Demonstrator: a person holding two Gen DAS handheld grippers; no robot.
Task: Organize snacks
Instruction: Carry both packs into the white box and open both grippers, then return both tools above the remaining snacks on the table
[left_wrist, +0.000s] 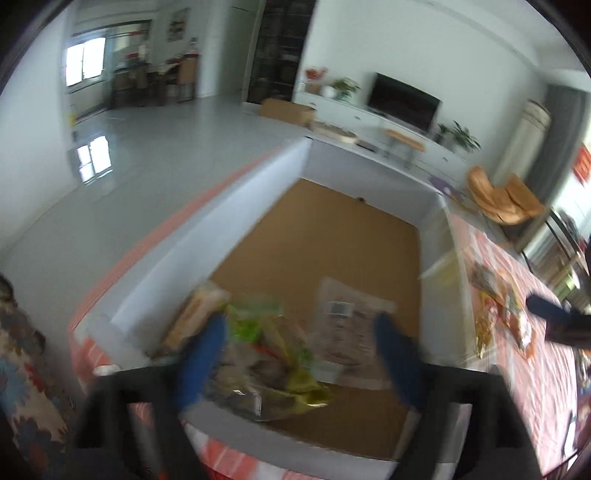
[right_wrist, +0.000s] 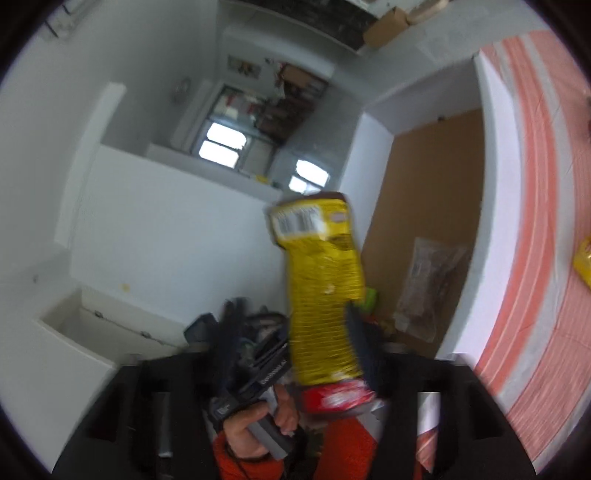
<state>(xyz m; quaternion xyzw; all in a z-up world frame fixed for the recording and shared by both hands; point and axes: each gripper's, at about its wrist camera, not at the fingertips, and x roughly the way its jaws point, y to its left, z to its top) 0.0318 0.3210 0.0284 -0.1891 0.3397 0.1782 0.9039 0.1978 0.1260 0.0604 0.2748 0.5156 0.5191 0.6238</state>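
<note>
**Left wrist view: box part filled, more snacks still out on the table**

Left wrist view shows your white-walled box (left_wrist: 258, 221) with its brown floor already holding several snacks: a clear packet (left_wrist: 347, 325) with a printed label lying flat, a tan packet (left_wrist: 195, 314) leaning at the left wall, and a crumpled green and yellow wrapper pile (left_wrist: 273, 354) nearest the camera. Your left gripper (left_wrist: 299, 362) hangs above that pile with its blue fingers (left_wrist: 203, 354) spread wide and nothing pinched between them. To the right, on the pink striped tablecloth (left_wrist: 535, 387), at least one heap of loose snack packets (left_wrist: 498, 310) waits outside the box, so I judge the job roughly midway, with those still to be gathered.

From the right wrist view, a tall yellow packet (right_wrist: 325, 295) with a barcode at its top and a red band at its bottom stands up between the jaws of your right gripper (right_wrist: 317, 321). It is blurred, and only one dark finger (right_wrist: 358, 332) shows against its right edge, so I cannot tell whether the packet is truly clamped or already slipping free. It sits just beside the box opening, not yet inside. Another yellow packet (right_wrist: 583, 262) lies on the cloth at the far right.
</note>
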